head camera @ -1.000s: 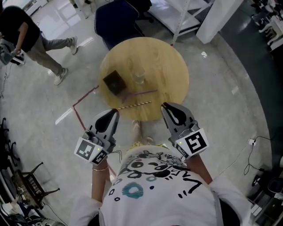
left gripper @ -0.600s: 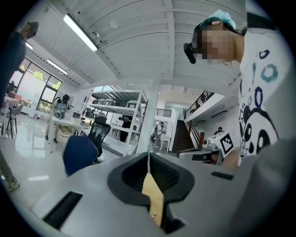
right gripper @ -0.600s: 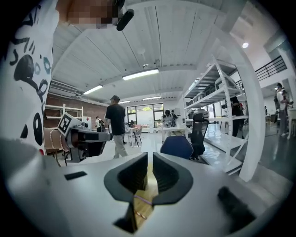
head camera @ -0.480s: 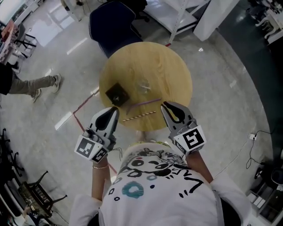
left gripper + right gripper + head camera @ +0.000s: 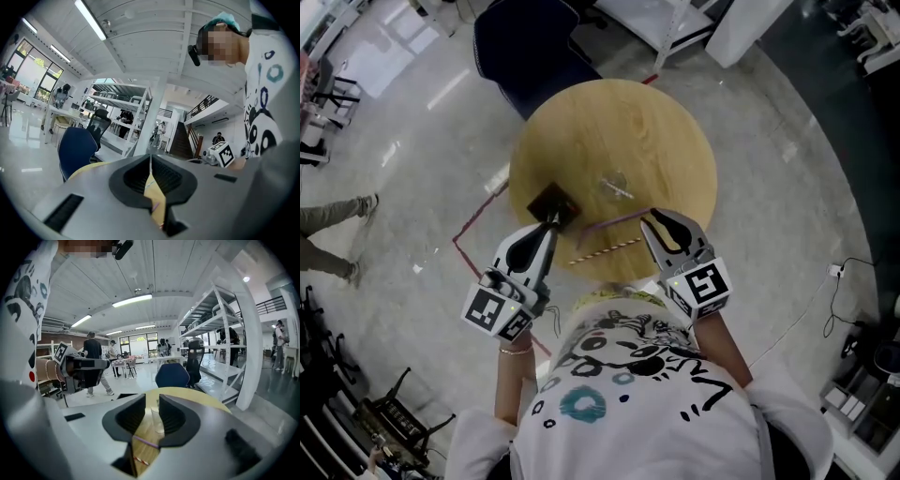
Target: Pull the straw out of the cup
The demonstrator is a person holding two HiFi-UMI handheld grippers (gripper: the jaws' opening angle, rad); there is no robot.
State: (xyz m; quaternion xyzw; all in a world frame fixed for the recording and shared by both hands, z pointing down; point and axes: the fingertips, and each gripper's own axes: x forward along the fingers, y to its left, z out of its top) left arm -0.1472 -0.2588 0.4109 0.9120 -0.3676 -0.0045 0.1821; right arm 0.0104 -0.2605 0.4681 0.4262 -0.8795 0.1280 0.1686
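Observation:
A clear cup (image 5: 614,185) stands near the middle of the round wooden table (image 5: 609,122). A pale streak crosses the cup; I cannot tell whether it is a straw. A purple straw (image 5: 614,220) and a striped straw (image 5: 609,248) lie flat on the table's near side. My left gripper (image 5: 551,225) hovers over the near left edge, shut, with nothing held. My right gripper (image 5: 664,223) is over the near right edge; its jaws have just been opening and hold nothing. In the right gripper view the cup (image 5: 157,420) shows through the gap, beyond the purple straw (image 5: 146,442).
A dark brown box (image 5: 553,203) sits on the table's left side, just beyond the left gripper. A dark blue chair (image 5: 530,47) stands behind the table. White shelving (image 5: 220,348) rises at the far right. Red tape (image 5: 473,230) marks the floor on the left.
Both grippers have come forward over the table's near edge. The right jaws went from shut to parted. A person walking at the left has passed mostly out of view.

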